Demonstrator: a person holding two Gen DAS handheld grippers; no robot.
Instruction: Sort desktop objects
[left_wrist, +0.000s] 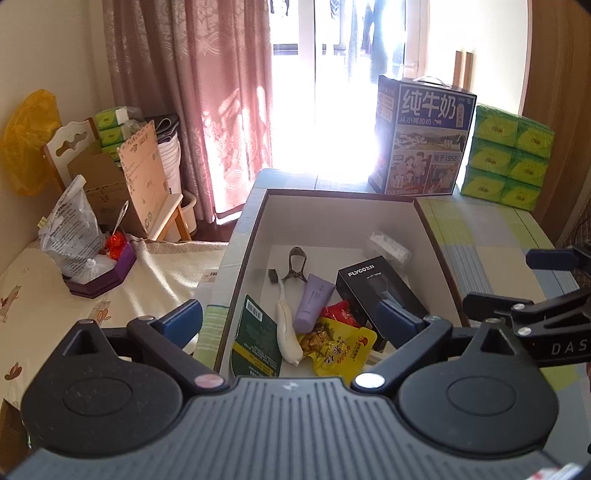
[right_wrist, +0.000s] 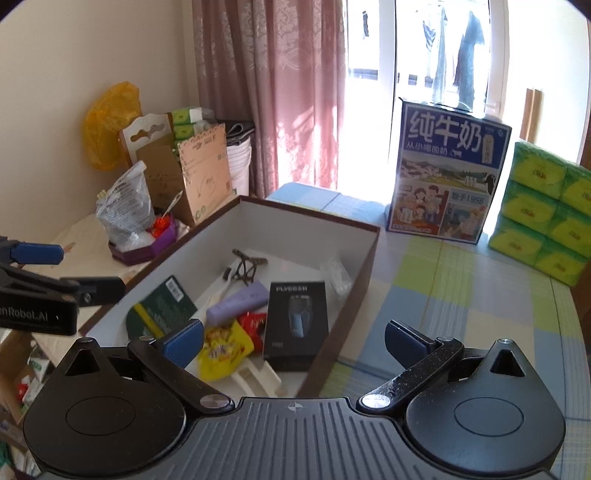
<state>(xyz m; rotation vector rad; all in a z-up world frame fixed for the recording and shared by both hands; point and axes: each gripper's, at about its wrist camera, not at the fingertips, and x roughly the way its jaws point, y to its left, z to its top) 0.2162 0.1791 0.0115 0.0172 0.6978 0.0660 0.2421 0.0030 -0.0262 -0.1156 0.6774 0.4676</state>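
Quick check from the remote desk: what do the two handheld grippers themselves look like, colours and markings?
Both the left gripper and right gripper are alike: black linkage arms with silver pivot screws, blue fingertip pads, round black housings, and a ribbed grey base. White lettering runs along their sides.

Right gripper (right_wrist: 293, 339) wide open, jaws empty. Between the jaws: brown-rimmed box (right_wrist: 364, 266) holding black shaver box (right_wrist: 297, 325), yellow snack packet (right_wrist: 221, 349), purple tube (right_wrist: 238, 304), dark green packet (right_wrist: 162, 306). Left of the left jaw: left gripper (right_wrist: 62, 269), spread apart. Beyond the right jaw, on the checked worktop (right_wrist: 461, 295): blue milk carton (right_wrist: 448, 173), green tissue packs (right_wrist: 543, 214).
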